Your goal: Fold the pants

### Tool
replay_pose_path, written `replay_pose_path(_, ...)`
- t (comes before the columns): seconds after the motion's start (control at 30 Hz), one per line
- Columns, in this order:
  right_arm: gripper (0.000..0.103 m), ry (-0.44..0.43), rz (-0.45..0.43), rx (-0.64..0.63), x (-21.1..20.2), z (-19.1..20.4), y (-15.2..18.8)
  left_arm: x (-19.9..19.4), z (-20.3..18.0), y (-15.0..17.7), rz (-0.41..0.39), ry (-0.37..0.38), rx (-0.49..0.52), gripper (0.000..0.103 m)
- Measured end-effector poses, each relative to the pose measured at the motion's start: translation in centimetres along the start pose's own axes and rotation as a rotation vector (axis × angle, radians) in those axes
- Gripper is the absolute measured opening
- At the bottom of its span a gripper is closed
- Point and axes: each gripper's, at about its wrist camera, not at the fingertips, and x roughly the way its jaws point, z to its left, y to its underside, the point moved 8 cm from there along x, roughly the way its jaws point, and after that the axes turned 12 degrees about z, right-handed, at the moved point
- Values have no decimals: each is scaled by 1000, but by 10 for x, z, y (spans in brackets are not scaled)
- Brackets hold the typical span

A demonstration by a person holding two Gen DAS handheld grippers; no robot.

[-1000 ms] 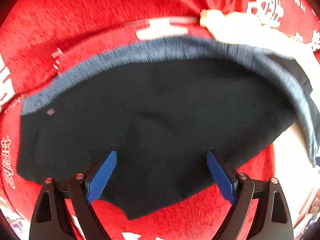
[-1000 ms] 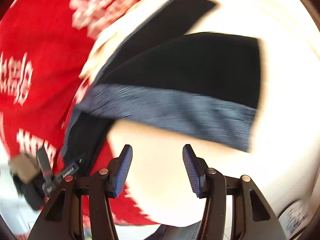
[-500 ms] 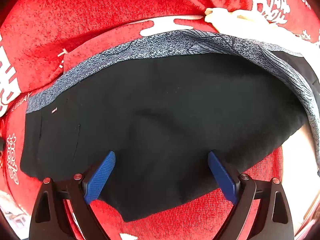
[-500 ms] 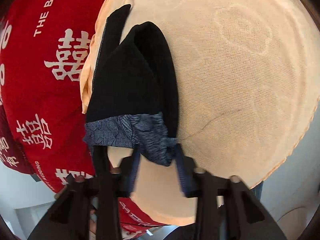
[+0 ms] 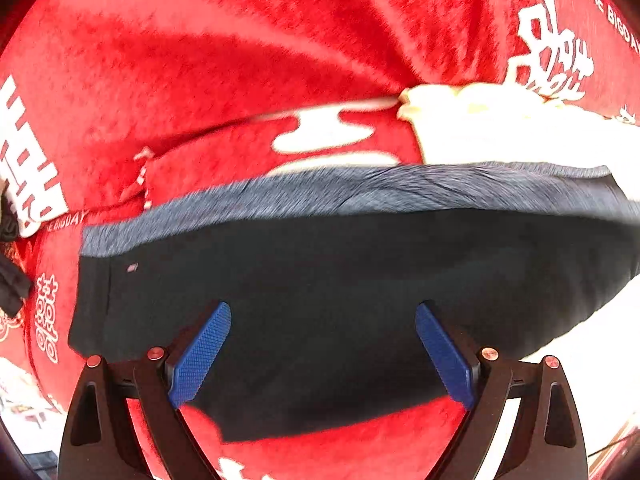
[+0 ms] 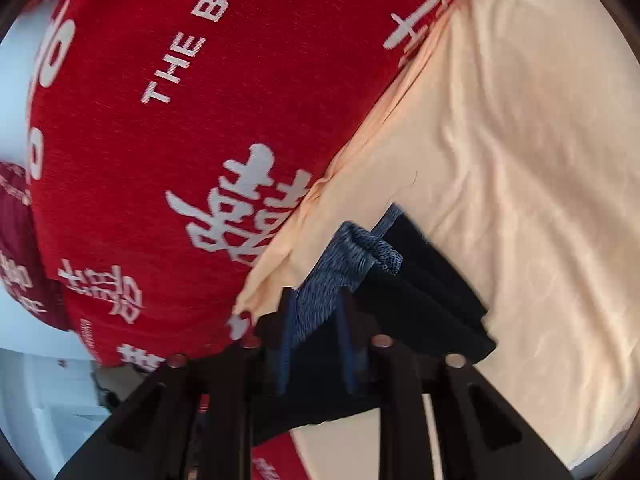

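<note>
Pants, black knit fabric with a blue-grey patterned waistband, lie spread on a red plush blanket with white printed characters, one end reaching onto a cream bedsheet. Left gripper hovers with blue-padded fingers spread wide, nothing between them; black cloth lies directly ahead of and under the fingertips, waistband band further ahead beyond the tips, running crosswise to the fingers from left to right. So the garment's long axis lies across the left fingers, not along them. Right gripper has its fingers pressed in on the waistband, pinching a bunched corner; folded black layers hang just to the right of the fingers over the cream sheet, red blanket off to the left. Judgement: right hand is the one with a grip, at the end of the waistband to the left fingers' right; left is nearer the mid-body of the cloth but holds nothing. Next move likely turns on carrying the pinched end across toward the left fingers' side, along that crosswise axis. Risk: layers slipping out of the pinch. Both views motion-blurred, contact depth unclear.
</note>
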Motion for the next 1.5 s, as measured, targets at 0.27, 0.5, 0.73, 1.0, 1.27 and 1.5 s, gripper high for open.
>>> replay_pose_path(0.27, 47, 171, 33, 116, 21, -64, 47, 9, -41, -21, 13, 52, -8, 95)
replay_pose_path(0.5, 11, -8, 9, 183, 43, -90, 39, 41, -57, -18, 90, 28, -4, 95)
replay_pose_path(0.73, 57, 32, 76, 114, 40, -86, 51, 33, -60, -25, 79, 9, 10, 95)
replay_pose_path(1.0, 19, -242, -1, 325, 56, -114, 35, 49, -63, -27, 93, 26, -30, 95)
replay_pose_path(1.27, 30, -36, 82, 235, 55, -132, 39, 46, -79, -10, 104, 38, 18, 99)
replay_pose_path(1.5, 33, 194, -33, -30, 13, -60, 35, 2, -58, -58, 18, 69, -4, 98)
